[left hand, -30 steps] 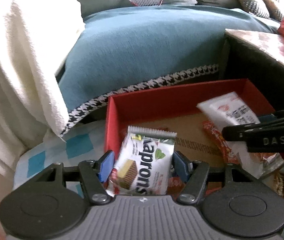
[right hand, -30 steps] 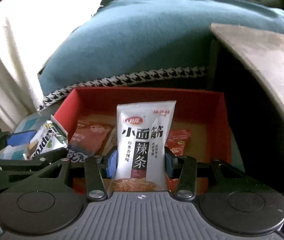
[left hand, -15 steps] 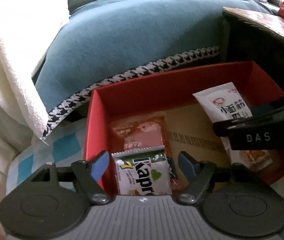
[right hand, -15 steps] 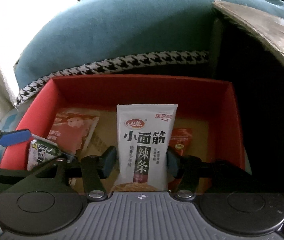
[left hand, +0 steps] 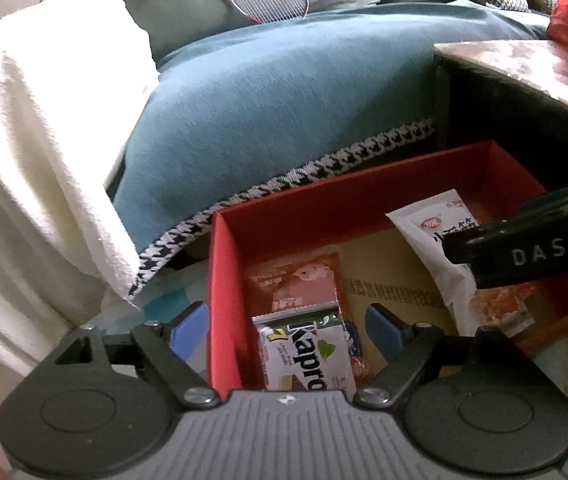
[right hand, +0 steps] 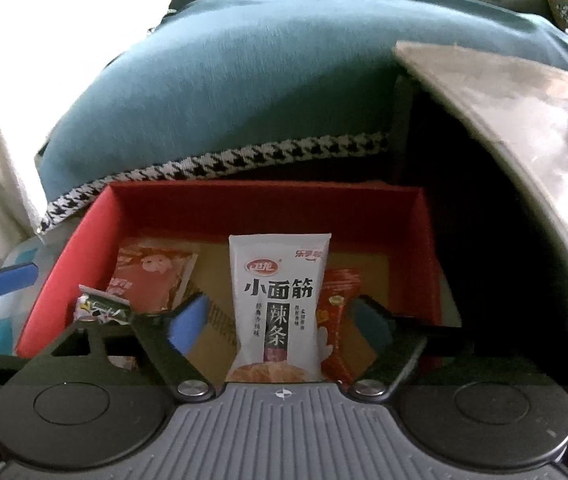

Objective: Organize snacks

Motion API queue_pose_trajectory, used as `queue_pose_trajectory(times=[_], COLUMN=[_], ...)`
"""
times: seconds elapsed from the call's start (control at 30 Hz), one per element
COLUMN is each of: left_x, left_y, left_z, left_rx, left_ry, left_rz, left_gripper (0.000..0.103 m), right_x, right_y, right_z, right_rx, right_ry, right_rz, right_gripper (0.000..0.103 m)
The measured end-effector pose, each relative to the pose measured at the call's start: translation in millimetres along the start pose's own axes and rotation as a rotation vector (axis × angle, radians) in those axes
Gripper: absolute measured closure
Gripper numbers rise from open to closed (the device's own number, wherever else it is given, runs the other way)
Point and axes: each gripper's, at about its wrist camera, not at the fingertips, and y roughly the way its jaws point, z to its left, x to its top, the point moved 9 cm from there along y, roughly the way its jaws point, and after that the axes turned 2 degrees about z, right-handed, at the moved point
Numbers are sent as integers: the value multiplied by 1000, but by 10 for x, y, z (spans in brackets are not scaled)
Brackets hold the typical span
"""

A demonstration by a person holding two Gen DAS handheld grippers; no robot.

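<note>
Both packets are being released into the red box [right hand: 428,240]. The left gripper [left hand: 284,326] is opening, its pads clear of the wafer packet [left hand: 310,360] lying between them at the box's near left corner. The right gripper [right hand: 279,322] is opening too, the white spicy-strip packet [right hand: 279,296] loose between its pads on the box floor. Next, both likely need to back out without dragging packets.

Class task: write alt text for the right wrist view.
The right gripper, jaws opening, straddles a white snack packet lying in a red box; the pads stand clear of it. Orange packets lie beside it, a teal cushion behind.
</note>
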Motion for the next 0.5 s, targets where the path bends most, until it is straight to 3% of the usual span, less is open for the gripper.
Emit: queue_pose_trajectory(times=[0.3,0.5], left_x=[-89,-247], left_y=[-298,-449], left_z=[103,153], left_rx=[-5,-9], left_ry=[-24,-27], left_rz=[-20,-10], left_gripper=[22,22], right_x=[-67,-282], right_y=[-398,-540], right_z=[91,259], right_rx=[20,62], right_ry=[-9,-4], right_rz=[-40,-20], right_gripper=[12,10])
